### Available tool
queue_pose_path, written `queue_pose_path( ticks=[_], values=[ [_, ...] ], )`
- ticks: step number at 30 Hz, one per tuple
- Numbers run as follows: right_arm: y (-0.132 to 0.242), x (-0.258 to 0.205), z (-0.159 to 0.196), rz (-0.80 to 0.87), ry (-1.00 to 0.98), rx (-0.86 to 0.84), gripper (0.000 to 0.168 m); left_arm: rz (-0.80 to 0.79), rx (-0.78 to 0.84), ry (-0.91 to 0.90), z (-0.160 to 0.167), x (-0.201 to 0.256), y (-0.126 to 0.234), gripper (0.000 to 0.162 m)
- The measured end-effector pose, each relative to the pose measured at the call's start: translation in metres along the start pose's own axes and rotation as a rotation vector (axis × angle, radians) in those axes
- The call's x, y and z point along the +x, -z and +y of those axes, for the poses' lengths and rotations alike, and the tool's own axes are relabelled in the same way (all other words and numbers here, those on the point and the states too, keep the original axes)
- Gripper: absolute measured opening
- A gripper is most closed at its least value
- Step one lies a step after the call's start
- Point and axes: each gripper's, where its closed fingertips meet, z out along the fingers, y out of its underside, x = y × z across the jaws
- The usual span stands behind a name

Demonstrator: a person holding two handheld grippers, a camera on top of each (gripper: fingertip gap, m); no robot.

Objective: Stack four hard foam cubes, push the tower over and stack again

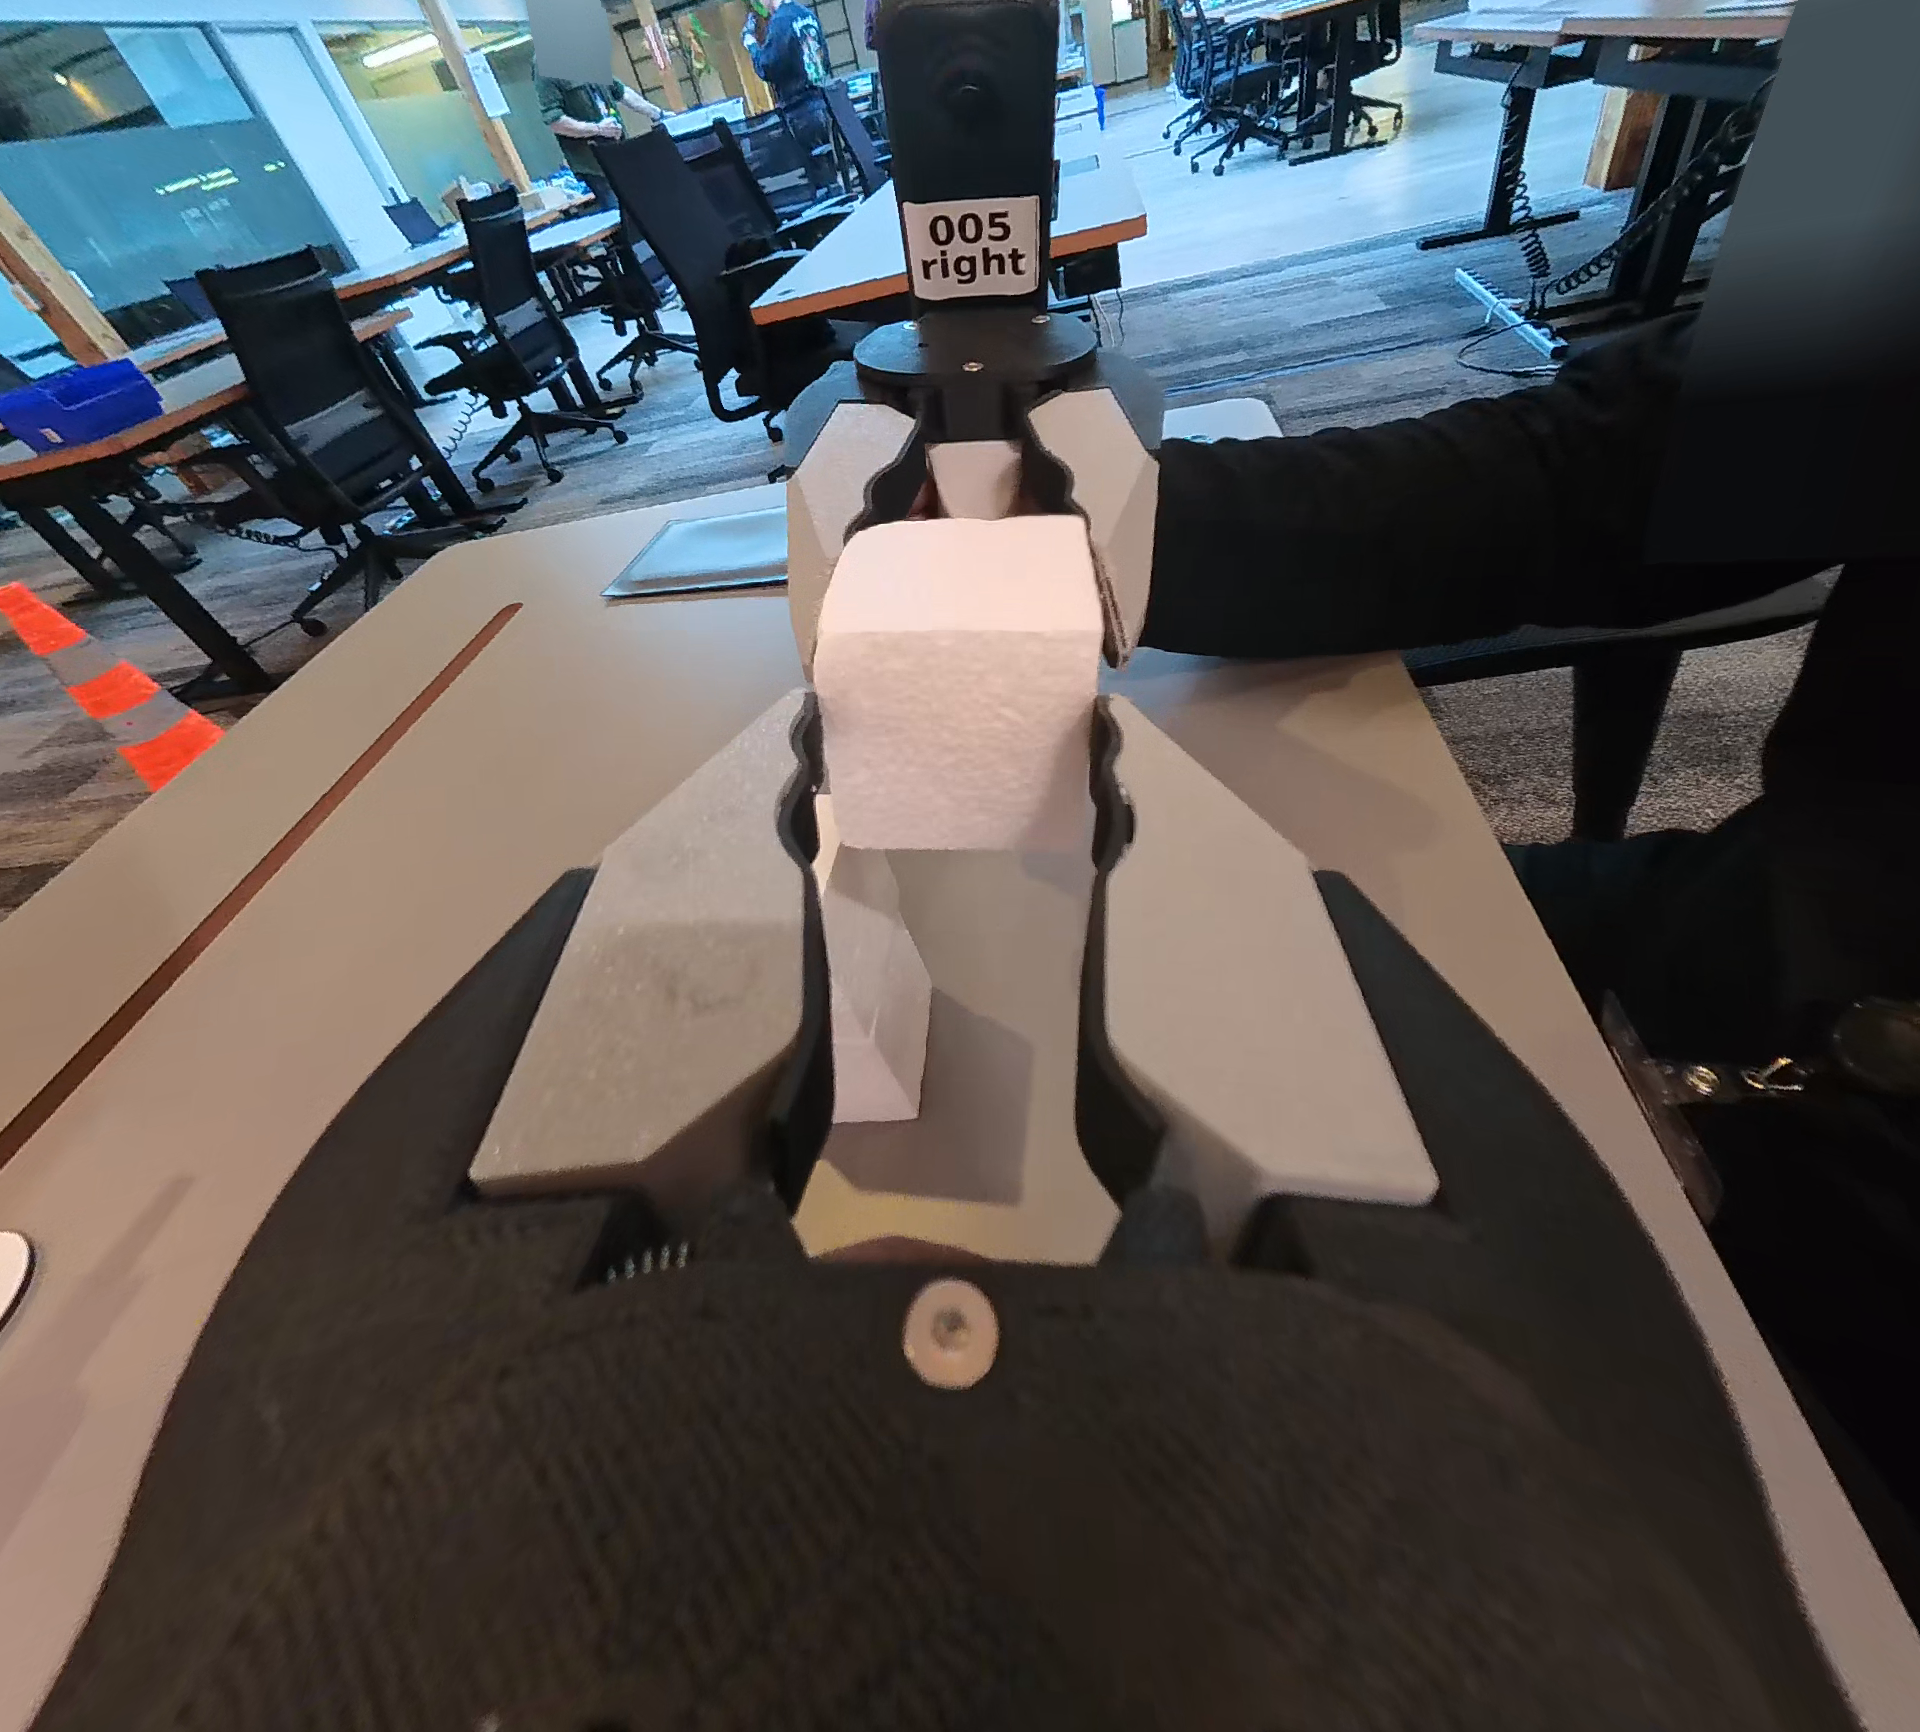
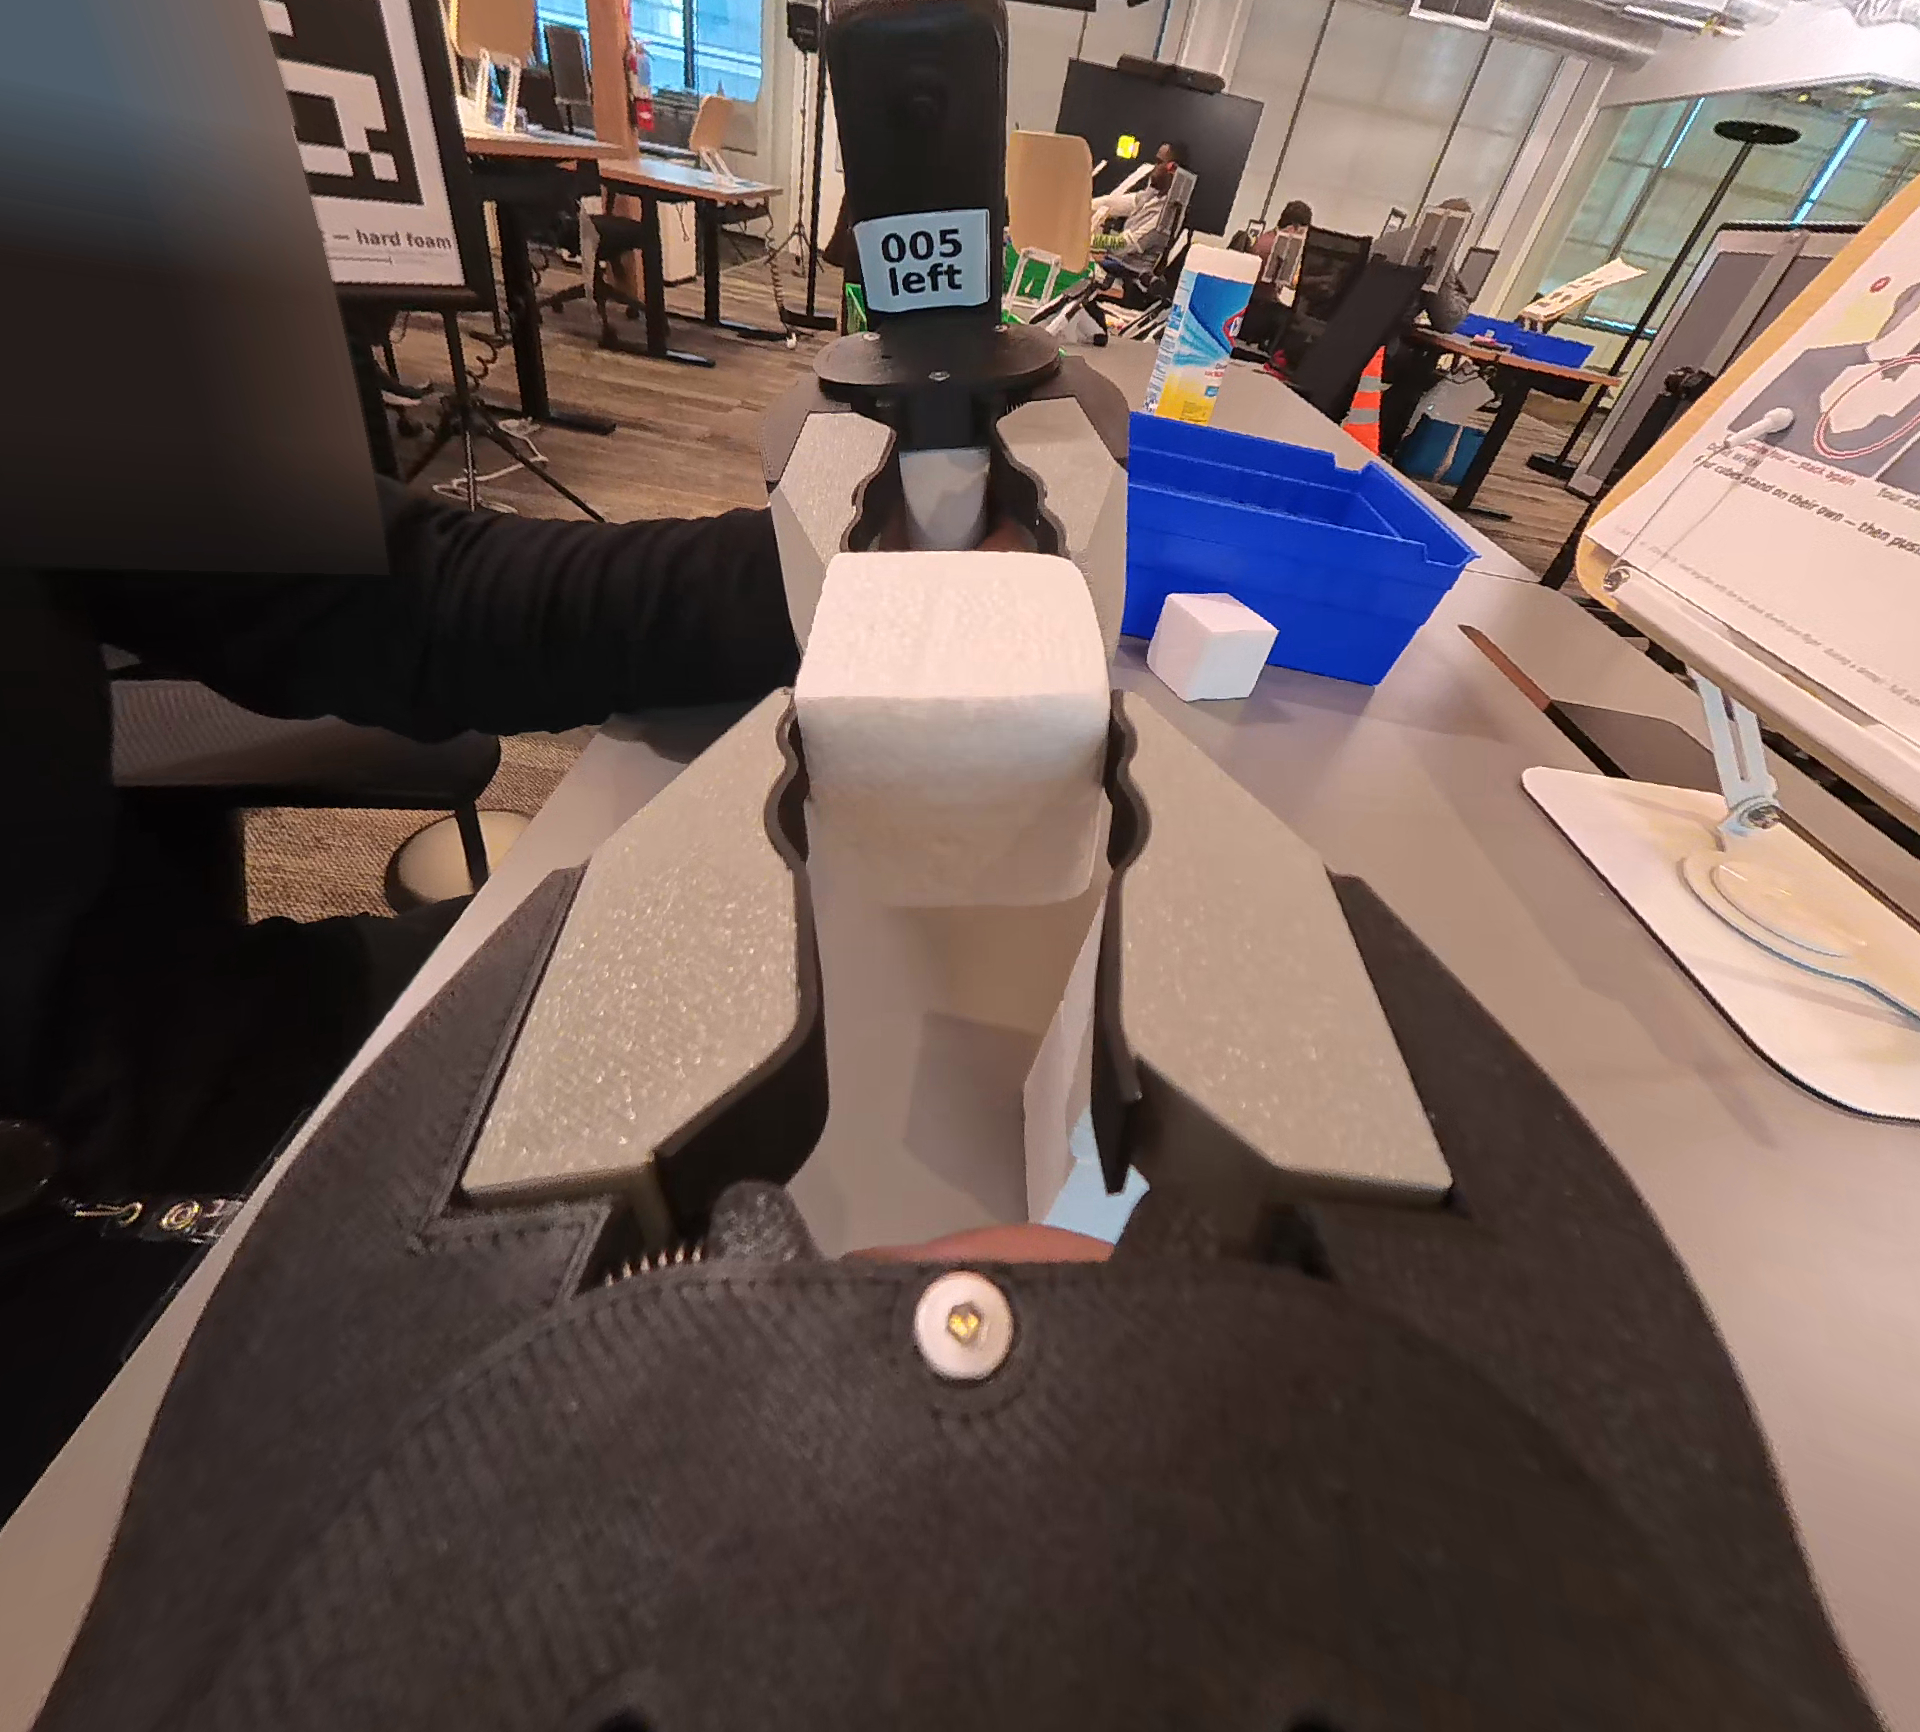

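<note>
Grey table (image 2: 1455,851) w/ rounded corners and a thin brown groove (image 1: 312,809) along one side, in an open-plan office w/ desks, black office chairs (image 1: 301,394), glass partitions, exposed ducting overhead. People sat and stood in the background; orange-and-grey cone (image 1: 114,685) on the carpet.

Blue plastic bin (image 2: 1278,570) on the far part of the table in the right wrist view; inside not visible. One loose white foam cube (image 2: 1210,643) sat on the table touching or just in front of the bin's near wall. Wipes canister (image 2: 1195,332) stood behind the bin. White document stand (image 2: 1766,903) w/ a printed page at the right. Dark flat tray or pad (image 1: 717,550) on the table in the left wrist view.

Left gripper (image 1: 951,747) and right gripper (image 2: 951,747) faced each other from opposite sides. Each had its jaws closed narrow on a white foam cube: left-held cube (image 1: 956,695), right-held cube (image 2: 951,716), at about the same height, touching or nearly so. Below, more white foam stood on the table between the fingers (lower cubes (image 1: 878,986)); how many, can't tell. Dark sleeve (image 1: 1403,539) behind the right gripper.
</note>
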Motion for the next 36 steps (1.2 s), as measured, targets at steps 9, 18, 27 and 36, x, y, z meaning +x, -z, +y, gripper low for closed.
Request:
queue_pose_path(
  ticks=[9, 18, 27, 36],
  values=[
    [-0.001, -0.001, 0.000, -0.005, -0.005, 0.002, 0.056, 0.003, -0.003, -0.008, 0.000, 0.001, 0.001, 0.050],
    [0.000, -0.002, -0.003, -0.010, -0.015, 0.024, 0.058, -0.007, -0.012, -0.014, 0.001, 0.000, 0.000, 0.050],
    [0.005, 0.008, -0.011, 0.059, 0.015, 0.055, 0.055, -0.036, 0.014, -0.001, -0.003, -0.007, 0.005, 0.050],
    [0.019, 0.045, -0.007, 0.154, -0.066, 0.086, 0.055, -0.111, 0.125, 0.132, -0.012, -0.038, 0.034, 0.042]
  ],
)
